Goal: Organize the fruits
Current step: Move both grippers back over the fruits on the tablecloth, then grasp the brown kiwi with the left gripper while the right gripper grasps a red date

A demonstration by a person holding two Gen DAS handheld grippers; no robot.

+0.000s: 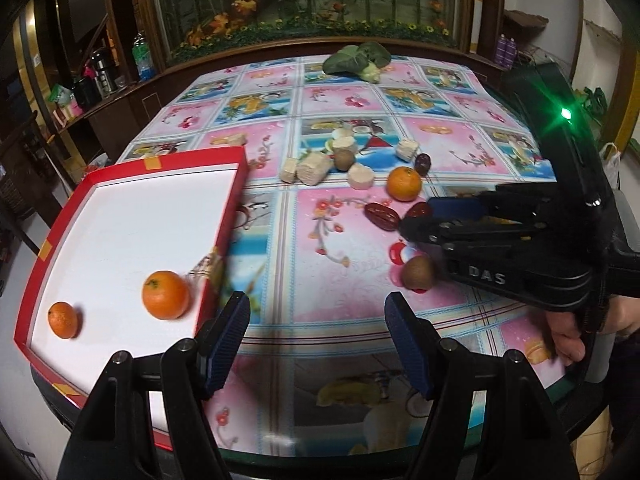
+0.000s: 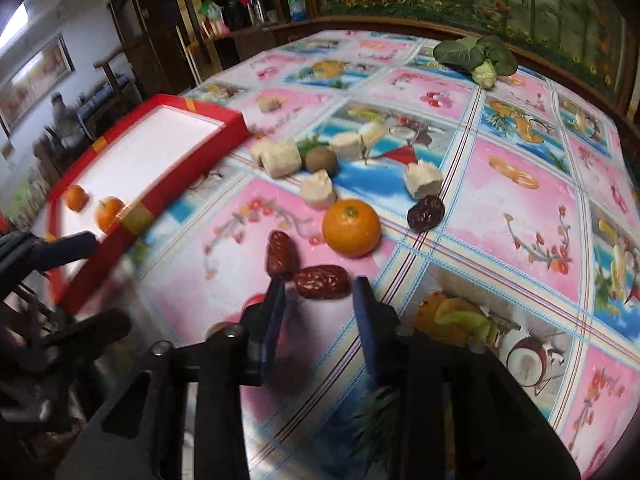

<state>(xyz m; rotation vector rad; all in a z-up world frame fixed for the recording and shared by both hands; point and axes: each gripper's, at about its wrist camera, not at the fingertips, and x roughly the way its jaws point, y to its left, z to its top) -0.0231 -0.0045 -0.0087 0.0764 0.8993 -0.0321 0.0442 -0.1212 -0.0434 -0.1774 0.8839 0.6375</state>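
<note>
At far left, red tray [image 1: 236, 184] with two oranges [image 1: 165, 294] inside, likely the collecting spot. Just beside its near corner, left gripper [image 1: 316, 340], pads apart, nothing between. Mid-table, loose orange [image 2: 351, 227], kiwi [image 2: 321, 159], pale chunks [image 2: 282, 159], all waiting. Further right, right gripper [image 2: 319, 286], tips narrowed around a red date [image 2: 322, 282] without visibly pressing, seemingly lined up for pickup.
</note>
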